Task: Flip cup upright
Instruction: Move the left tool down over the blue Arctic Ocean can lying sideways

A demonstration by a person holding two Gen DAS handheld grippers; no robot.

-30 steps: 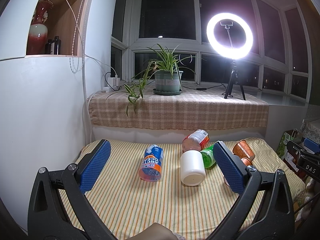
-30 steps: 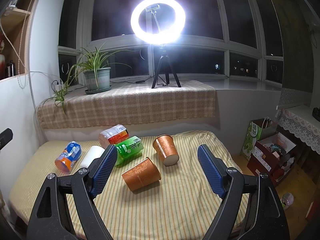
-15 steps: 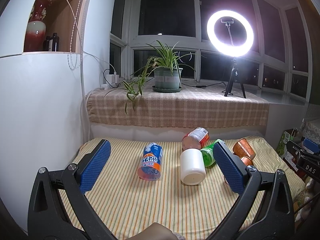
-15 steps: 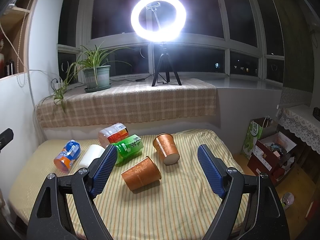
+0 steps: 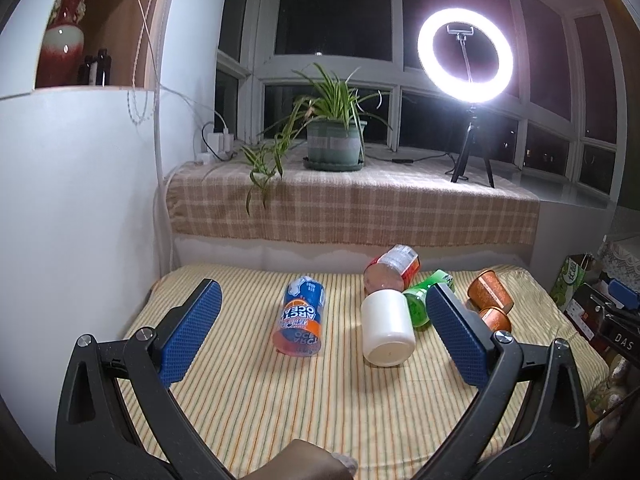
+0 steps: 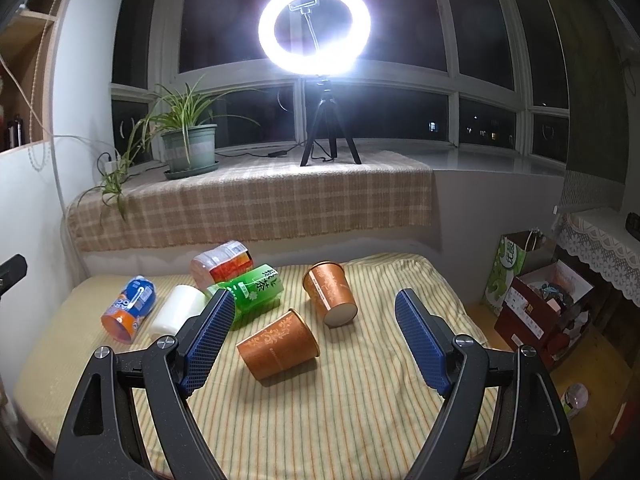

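Observation:
Several cups lie on their sides on the striped cloth. In the left wrist view there are a blue-orange cup [image 5: 301,322], a white cup [image 5: 386,330], a green cup [image 5: 422,300], a red-labelled cup [image 5: 392,270] and two brown cups [image 5: 490,290]. My left gripper [image 5: 320,320] is open and empty, above and before the blue and white cups. In the right wrist view the nearer brown cup [image 6: 279,345] lies between my fingers' line of sight, the other brown cup [image 6: 331,293] behind it. My right gripper [image 6: 314,334] is open and empty.
The striped table [image 6: 340,420] ends at a checked-cloth ledge [image 6: 248,204] with a potted plant [image 6: 188,144] and a ring light on a tripod [image 6: 316,32]. A white wall [image 5: 76,220] stands at the left. Boxes and bags [image 6: 540,304] sit on the floor at the right.
Both grippers have crept slightly forward and the views have shifted a little. The cups have not moved and both grippers stay open.

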